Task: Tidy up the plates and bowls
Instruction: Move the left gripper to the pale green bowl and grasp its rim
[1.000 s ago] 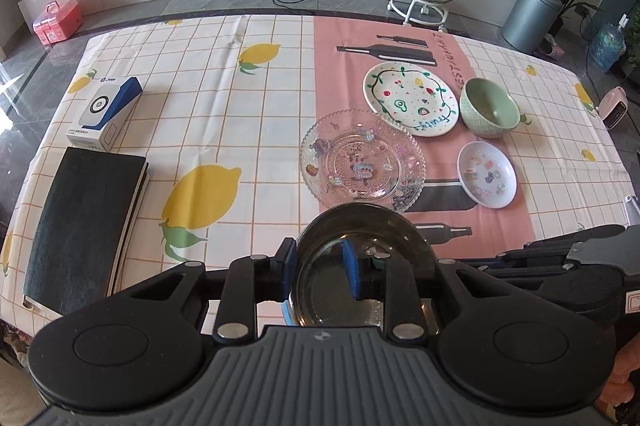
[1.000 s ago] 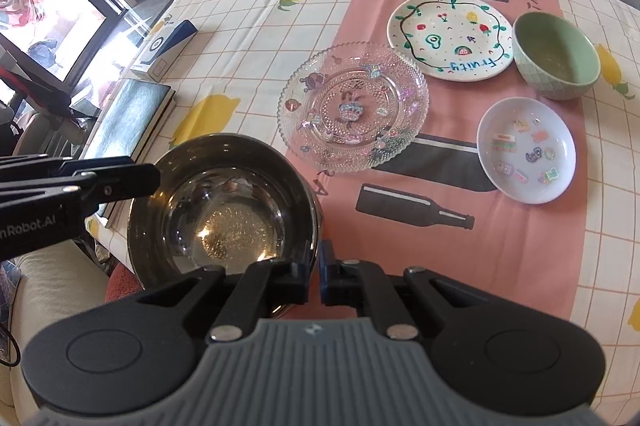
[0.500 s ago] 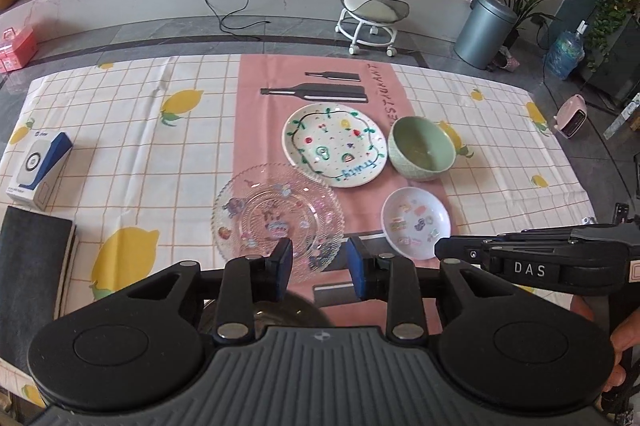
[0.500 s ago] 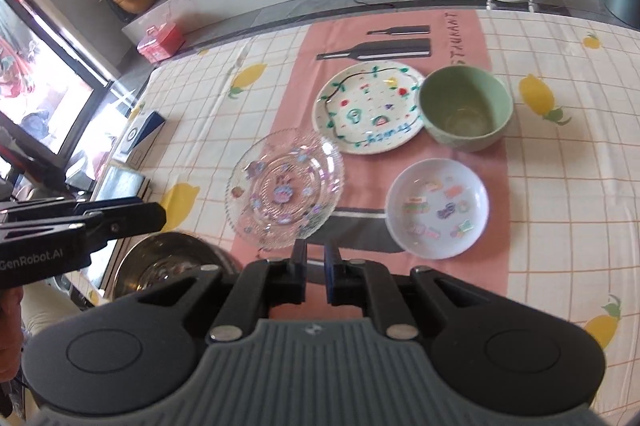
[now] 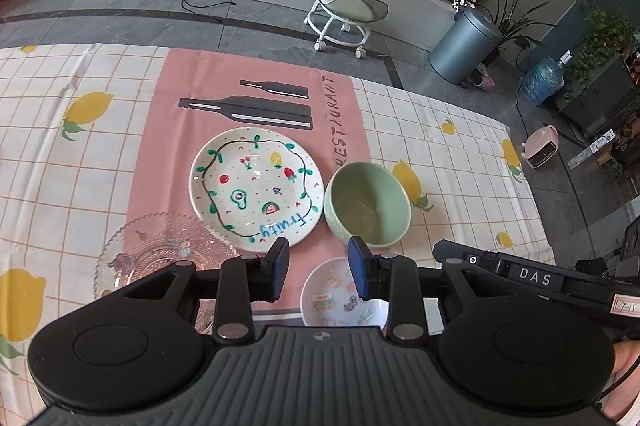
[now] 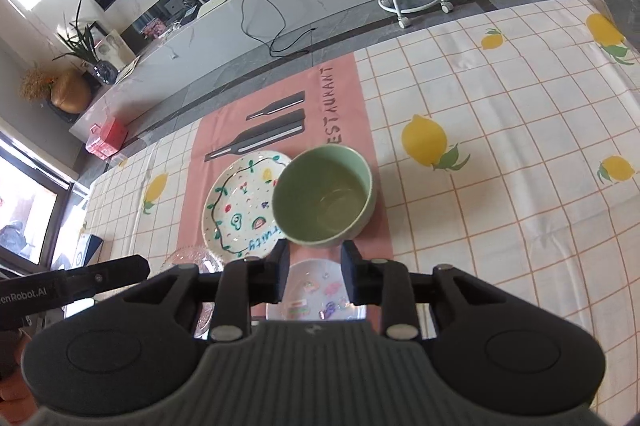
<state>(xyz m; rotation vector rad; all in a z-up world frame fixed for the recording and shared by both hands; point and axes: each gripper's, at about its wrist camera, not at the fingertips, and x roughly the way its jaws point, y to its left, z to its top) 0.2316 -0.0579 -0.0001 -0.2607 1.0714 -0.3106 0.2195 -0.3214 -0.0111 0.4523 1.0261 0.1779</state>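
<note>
Both grippers, left gripper (image 5: 318, 274) and right gripper (image 6: 312, 276), have jaws spread, holding nothing. The green bowl (image 6: 324, 201) sits just ahead of the right jaws; probably next they must close on its rim.

My tabletop (image 5: 460, 161) wears a white checked cloth printed with yellow lemons and a pink centre panel with dark bottle shapes. On the pink panel sits a white round plate painted with fruit (image 5: 256, 189), and just beside it on its right a pale green ceramic bowl (image 5: 367, 205), upright. Nearer to me lie a clear glass plate with a scalloped rim (image 5: 160, 246) and a small white dish with coloured stickers (image 5: 340, 300), apart from each other.
</note>
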